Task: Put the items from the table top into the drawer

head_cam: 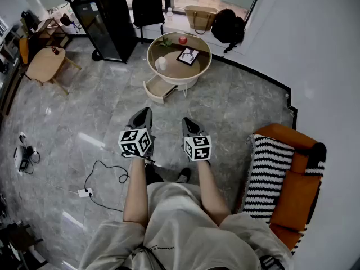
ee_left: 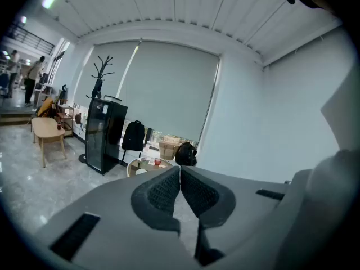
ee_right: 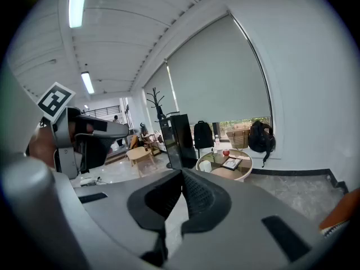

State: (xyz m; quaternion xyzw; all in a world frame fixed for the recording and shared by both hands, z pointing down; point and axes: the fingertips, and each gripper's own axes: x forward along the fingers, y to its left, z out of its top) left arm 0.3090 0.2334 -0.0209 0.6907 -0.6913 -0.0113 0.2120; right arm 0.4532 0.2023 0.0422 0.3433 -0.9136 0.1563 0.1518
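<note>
Left claw (head_cam: pixel 146 113) and right claw (head_cam: pixel 187 122) sit pressed together, empty; each should spread before reaching the far worktop (head_cam: pixel 149 52)

On the round wooden coffee table (head_cam: pixel 179 73), the small red round item (head_cam: pixel 183 39), the white cup-shaped item (head_cam: pixel 161 63) and the dark flat rectangular item (head_cam: pixel 188 55) are too small to identify. The pale open drawer (head_cam: pixel 159 89) below that table's top has its rear hidden under it. In the left gripper view, the left gripper (ee_left: pixel 180 173) covers most of the table
</note>
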